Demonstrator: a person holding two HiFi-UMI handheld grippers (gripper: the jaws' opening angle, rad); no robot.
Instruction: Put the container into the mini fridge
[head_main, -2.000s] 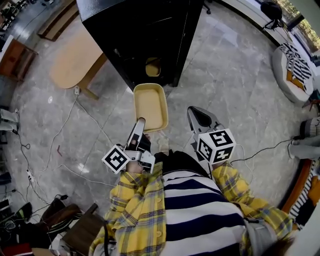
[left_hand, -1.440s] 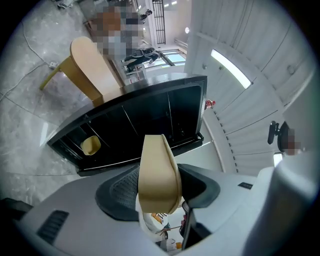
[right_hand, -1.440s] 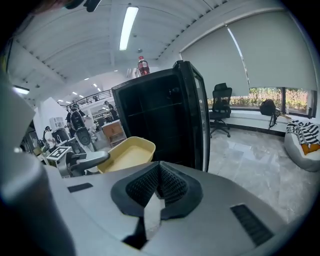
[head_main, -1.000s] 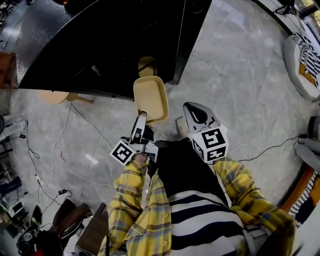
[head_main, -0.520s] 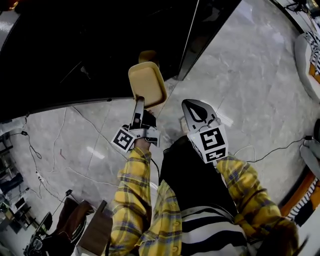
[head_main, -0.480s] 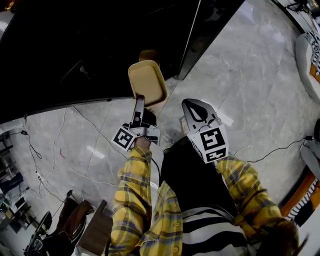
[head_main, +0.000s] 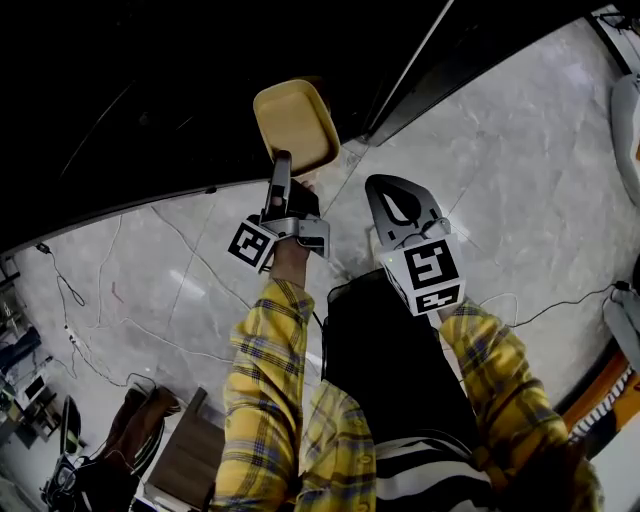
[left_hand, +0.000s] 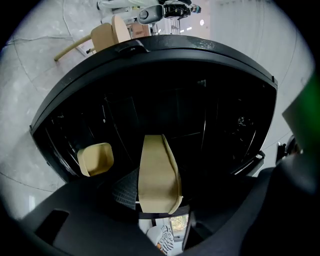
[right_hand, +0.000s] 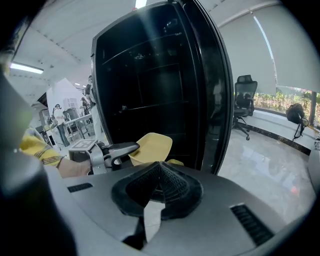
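Note:
A beige container (head_main: 295, 125) is held by its near rim in my left gripper (head_main: 282, 170), which is shut on it. The container is tilted and reaches into the dark mouth of the black mini fridge (head_main: 150, 90). In the left gripper view the container (left_hand: 157, 172) stands edge-on between the jaws, in front of the fridge's (left_hand: 200, 100) shelves. A second beige container (left_hand: 95, 159) lies inside at the lower left. My right gripper (head_main: 398, 205) hangs shut and empty to the right, a little behind; from its view the container (right_hand: 150, 147) and left gripper (right_hand: 112, 150) are at the fridge (right_hand: 150, 85).
The fridge door's edge (head_main: 410, 70) stands just right of the container. Cables (head_main: 120, 300) trail over the marble floor at the left, and a brown wooden piece (head_main: 190, 460) sits bottom left. A wooden chair (left_hand: 107, 35) stands behind the fridge and an office chair (right_hand: 245, 100) by the window.
The view has closed in on the fridge, which now fills the top. My left gripper has carried the container forward into the fridge's opening. The right gripper has kept alongside, still shut.

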